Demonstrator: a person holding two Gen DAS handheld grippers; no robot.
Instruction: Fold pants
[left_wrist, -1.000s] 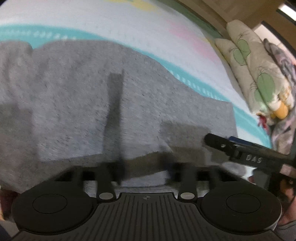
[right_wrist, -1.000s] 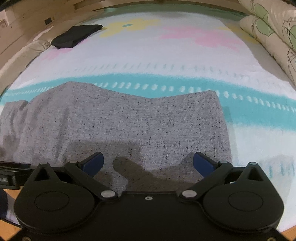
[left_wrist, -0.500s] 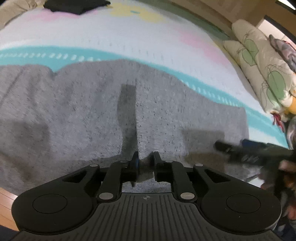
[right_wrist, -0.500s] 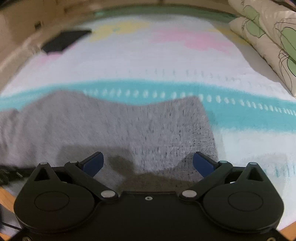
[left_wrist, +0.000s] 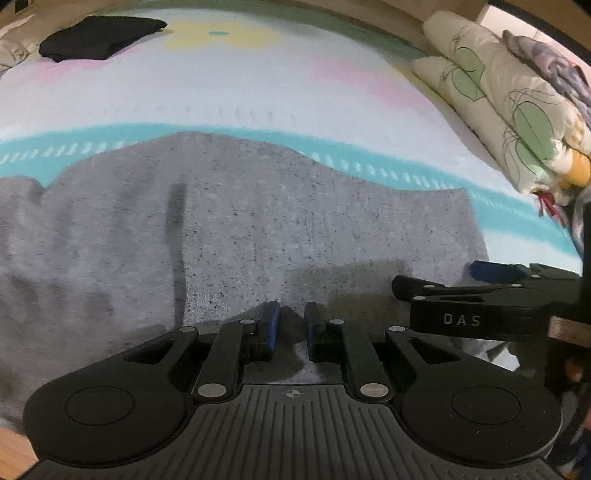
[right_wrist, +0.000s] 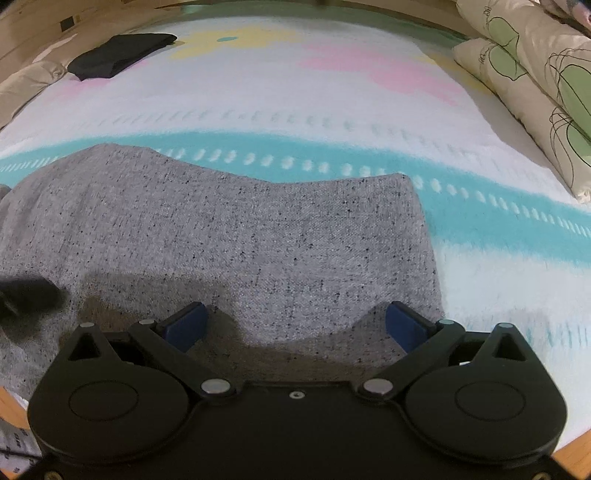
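Grey speckled pants (left_wrist: 258, 229) lie flat across the near part of the bed; they also fill the right wrist view (right_wrist: 240, 240). My left gripper (left_wrist: 291, 326) is shut on a pinch of the pants' near edge, with grey cloth between its blue pads. My right gripper (right_wrist: 295, 325) is open and empty, its blue pads spread over the pants' near edge close to the right end. The right gripper also shows at the right of the left wrist view (left_wrist: 491, 273).
A bedsheet (right_wrist: 332, 110) with a teal stripe and pink and yellow patches covers the bed. A folded black garment (right_wrist: 122, 55) lies at the far left. Leaf-print pillows (left_wrist: 498, 99) are stacked at the right. The bed's wooden edge (right_wrist: 11, 402) runs at the near left.
My left gripper went from open to shut on the pants' near edge. My right gripper stayed open and shifted slightly over the right end of the pants.
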